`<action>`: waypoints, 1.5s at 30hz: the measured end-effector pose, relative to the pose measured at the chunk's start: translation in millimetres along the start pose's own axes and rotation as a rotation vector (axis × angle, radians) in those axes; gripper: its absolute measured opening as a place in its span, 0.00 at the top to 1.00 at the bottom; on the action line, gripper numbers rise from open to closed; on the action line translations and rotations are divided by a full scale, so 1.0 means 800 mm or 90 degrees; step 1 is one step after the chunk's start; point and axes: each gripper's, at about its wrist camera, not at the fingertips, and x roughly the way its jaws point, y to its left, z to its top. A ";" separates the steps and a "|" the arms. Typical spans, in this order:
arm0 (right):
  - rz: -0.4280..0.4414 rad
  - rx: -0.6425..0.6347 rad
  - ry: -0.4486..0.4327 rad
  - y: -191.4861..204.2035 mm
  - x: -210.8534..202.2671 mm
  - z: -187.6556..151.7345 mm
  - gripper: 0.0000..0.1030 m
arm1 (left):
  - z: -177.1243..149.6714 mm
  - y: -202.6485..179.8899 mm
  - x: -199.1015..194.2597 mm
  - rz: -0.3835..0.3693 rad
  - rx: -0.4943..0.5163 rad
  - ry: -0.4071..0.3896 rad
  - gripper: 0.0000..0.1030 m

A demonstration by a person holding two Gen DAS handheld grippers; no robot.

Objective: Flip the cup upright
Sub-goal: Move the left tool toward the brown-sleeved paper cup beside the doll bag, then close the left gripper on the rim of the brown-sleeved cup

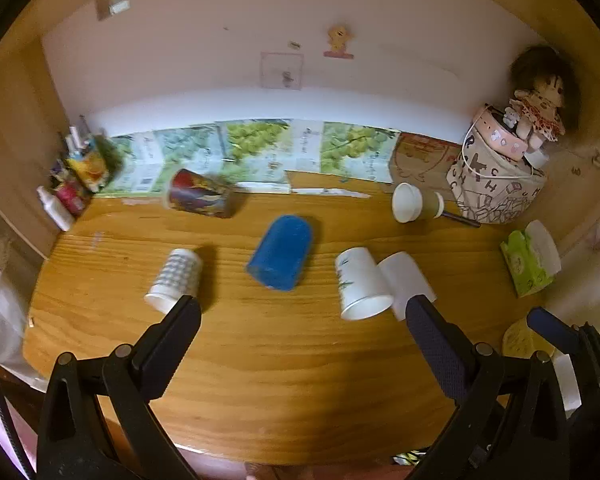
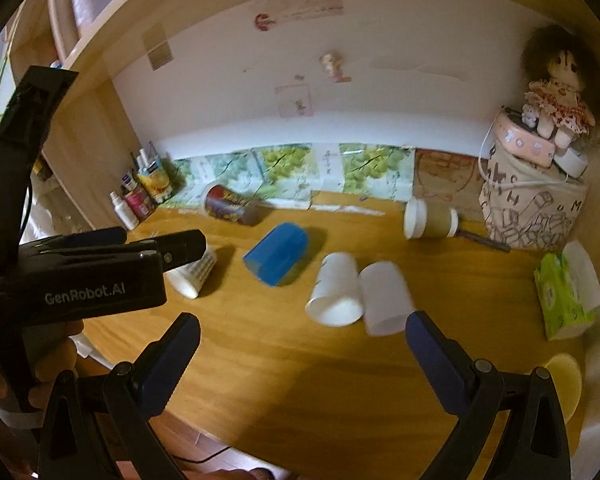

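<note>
Nothing flipped yet: blue cup (image 1: 280,252) & other cups lie sideways on bench (image 1: 300,380); left claw (image 1: 304,316) & right claw (image 2: 303,334) both spread, empty.

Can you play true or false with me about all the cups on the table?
1. The blue cup lies on its side. True.
2. The left gripper is squeezing a cup. False: its fingers are open and hold nothing.
3. Two white cups lie side by side, touching. True.
4. The doll sits on the wooden table. False: it sits on top of the patterned bag.
5. The right gripper is open. True.
</note>
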 end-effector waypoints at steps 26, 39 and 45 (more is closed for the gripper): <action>-0.112 -0.054 -0.056 -0.162 0.068 0.044 0.00 | 0.110 -0.107 0.185 -0.135 -0.168 0.156 0.01; -0.132 -0.048 0.016 -0.201 0.098 0.021 0.00 | 0.117 -0.133 0.296 -0.191 -0.296 0.225 0.01; -0.128 -0.042 0.037 -0.218 0.111 0.017 0.00 | 0.112 -0.145 0.341 -0.210 -0.324 0.252 0.01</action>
